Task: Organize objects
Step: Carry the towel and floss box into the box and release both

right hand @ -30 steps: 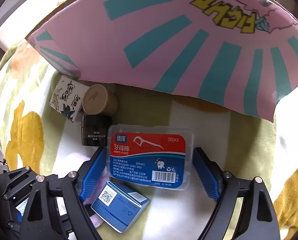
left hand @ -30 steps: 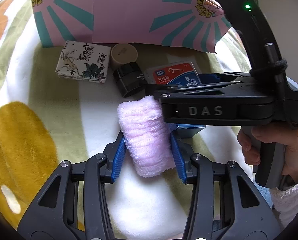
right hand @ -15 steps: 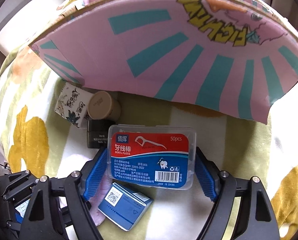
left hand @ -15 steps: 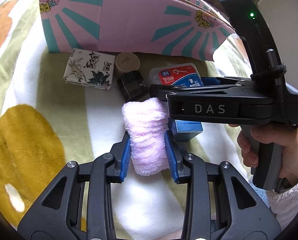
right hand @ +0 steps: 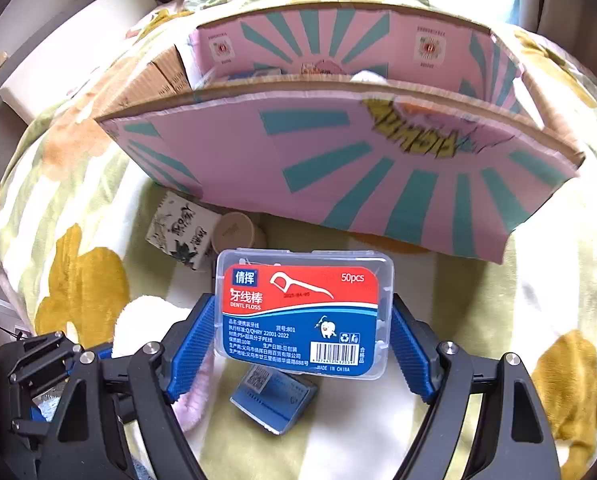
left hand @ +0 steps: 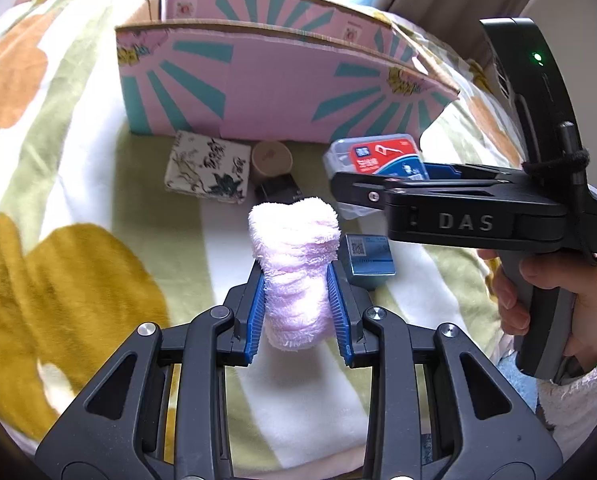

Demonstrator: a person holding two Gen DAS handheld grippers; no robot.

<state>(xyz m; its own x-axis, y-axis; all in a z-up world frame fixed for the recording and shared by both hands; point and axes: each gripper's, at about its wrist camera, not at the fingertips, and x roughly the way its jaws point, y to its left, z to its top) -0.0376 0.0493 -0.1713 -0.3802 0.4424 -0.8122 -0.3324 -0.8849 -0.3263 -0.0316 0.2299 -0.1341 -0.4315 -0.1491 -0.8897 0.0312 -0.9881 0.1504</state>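
My left gripper (left hand: 296, 306) is shut on a rolled pink towel (left hand: 294, 264) and holds it above the blanket. My right gripper (right hand: 304, 340) is shut on a clear dental floss box (right hand: 302, 312) with a red and blue label, lifted off the blanket; the box also shows in the left wrist view (left hand: 378, 160). The open pink and teal cardboard box (right hand: 338, 168) stands behind, its top open, and also shows in the left wrist view (left hand: 274, 92). A small blue box (right hand: 274, 396) lies on the blanket under the floss box.
A white patterned box (left hand: 206, 166), a tan round lid (left hand: 270, 156) and a black jar (left hand: 278, 190) sit in front of the cardboard box. All rest on a soft flowered blanket (left hand: 58, 280). A white pad (right hand: 70, 48) lies at the far left.
Both grippers have closed on their objects and risen: the towel and the floss box are off the blanket. The views have pulled back, and the cardboard box's open top now shows.
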